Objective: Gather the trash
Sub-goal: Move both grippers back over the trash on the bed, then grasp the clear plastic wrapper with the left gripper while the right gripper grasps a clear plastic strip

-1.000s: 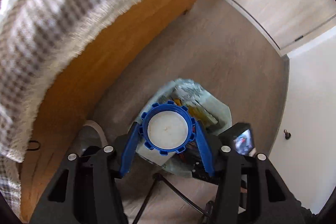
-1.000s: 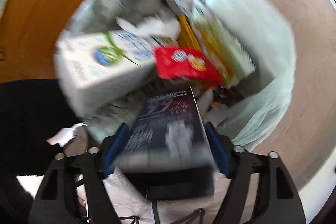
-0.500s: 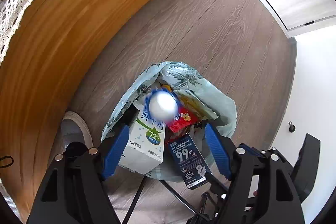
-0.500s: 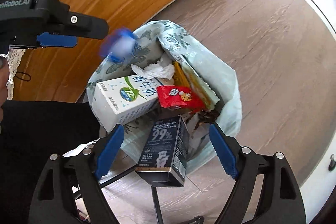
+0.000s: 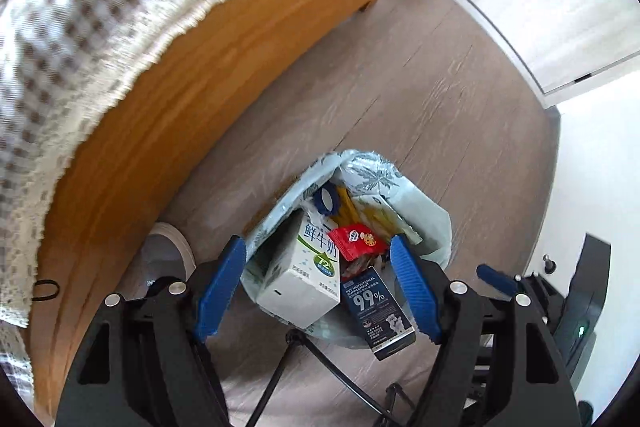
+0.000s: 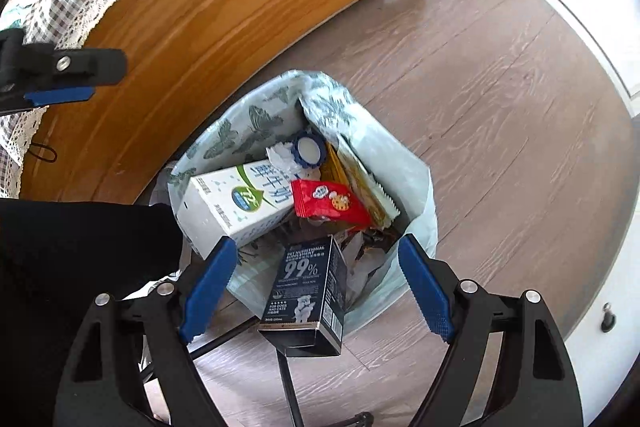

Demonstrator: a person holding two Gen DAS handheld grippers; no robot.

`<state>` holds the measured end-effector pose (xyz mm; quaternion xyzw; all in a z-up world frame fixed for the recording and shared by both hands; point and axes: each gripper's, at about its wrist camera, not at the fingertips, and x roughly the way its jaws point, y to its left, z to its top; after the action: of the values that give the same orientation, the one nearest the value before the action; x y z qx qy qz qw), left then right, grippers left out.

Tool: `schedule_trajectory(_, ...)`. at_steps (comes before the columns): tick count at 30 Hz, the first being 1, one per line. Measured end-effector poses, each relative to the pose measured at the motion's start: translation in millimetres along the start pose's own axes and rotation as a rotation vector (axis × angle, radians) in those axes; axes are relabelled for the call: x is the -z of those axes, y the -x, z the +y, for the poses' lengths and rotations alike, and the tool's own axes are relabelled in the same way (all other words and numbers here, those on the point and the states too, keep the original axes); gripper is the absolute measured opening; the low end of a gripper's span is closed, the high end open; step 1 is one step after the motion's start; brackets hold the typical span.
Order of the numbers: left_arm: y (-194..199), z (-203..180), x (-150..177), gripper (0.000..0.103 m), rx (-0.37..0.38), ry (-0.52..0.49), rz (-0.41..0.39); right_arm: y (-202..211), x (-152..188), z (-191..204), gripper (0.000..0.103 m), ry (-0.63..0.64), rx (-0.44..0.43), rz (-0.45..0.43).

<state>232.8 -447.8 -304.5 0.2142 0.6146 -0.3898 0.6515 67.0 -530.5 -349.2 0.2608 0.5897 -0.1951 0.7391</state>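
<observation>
Bag [image 6: 404, 171] bottom hidden, perhaps under milk carton [image 6: 236, 199]

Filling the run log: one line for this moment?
left gripper: open, empty | right gripper: open, empty | blue lid: in trash bag

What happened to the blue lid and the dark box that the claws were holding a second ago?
Both were let go. The left gripper opened and the blue lid fell into the bag, landing by the milk carton. The right gripper dropped the dark box at the bag's near edge and rose, empty. The carton and the red packet stayed put.
</observation>
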Motion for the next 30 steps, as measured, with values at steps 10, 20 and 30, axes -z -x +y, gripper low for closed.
schedule_trajectory(10,106.9,80.1,7.4,0.072,0.037,0.032,-0.220,79.8,-62.0,62.6,0.079,0.094,0.071,-0.209)
schedule_trajectory(20,227.9,243.9,-4.1,0.075,-0.138,0.122,-0.509,142.6,-149.5,184.8,0.079,0.193,-0.078,-0.486)
schedule_trajectory(30,252.9,427.2,-32.9,0.075,-0.355,0.365,-0.549,77.9,-195.6,349.4,0.064,0.324,-0.314,-0.488)
